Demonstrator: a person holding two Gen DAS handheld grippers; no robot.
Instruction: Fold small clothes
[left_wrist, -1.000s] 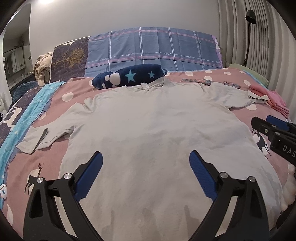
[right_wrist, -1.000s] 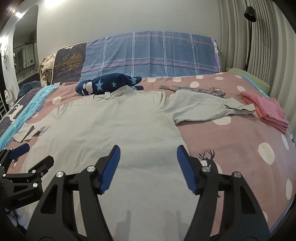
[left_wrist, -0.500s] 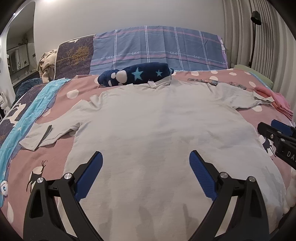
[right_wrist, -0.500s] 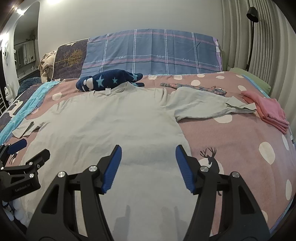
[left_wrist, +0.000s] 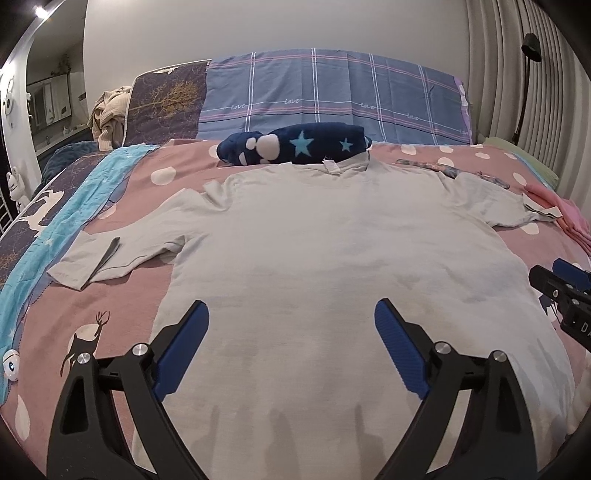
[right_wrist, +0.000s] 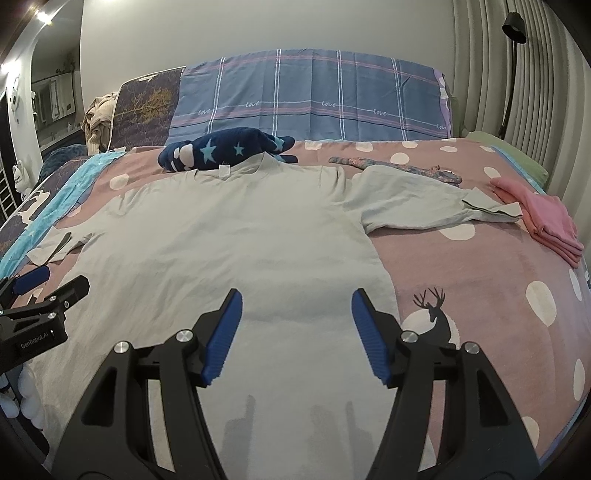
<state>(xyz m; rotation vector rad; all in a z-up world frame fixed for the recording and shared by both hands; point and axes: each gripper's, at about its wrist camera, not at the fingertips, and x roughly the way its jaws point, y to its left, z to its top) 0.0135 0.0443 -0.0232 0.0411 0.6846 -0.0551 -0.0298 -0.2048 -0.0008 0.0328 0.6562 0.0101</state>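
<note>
Grey t-shirt (left_wrist: 325, 240) lies flat on bed (right_wrist: 480, 280), sleeves spread. Left tongs (left_wrist: 291, 332) and right tongs (right_wrist: 297, 317) both agape above hem, nothing gripped.

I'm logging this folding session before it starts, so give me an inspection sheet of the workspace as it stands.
Surface: bed with pink polka-dot duvet, deer prints.
Job's things: grey T-shirt spread flat, collar at the far side, both sleeves out, unfolded; folded pink garment beside its right sleeve.
Clutter: navy star-print fleece bundle at the collar; patterned fabric strip; blue blanket.
Grippers: left gripper and right gripper open over the shirt's hem area, holding nothing.
Cables: nothing seen.
Surroundings: plaid pillow, floor lamp, curtain, beige clothes pile.
</note>
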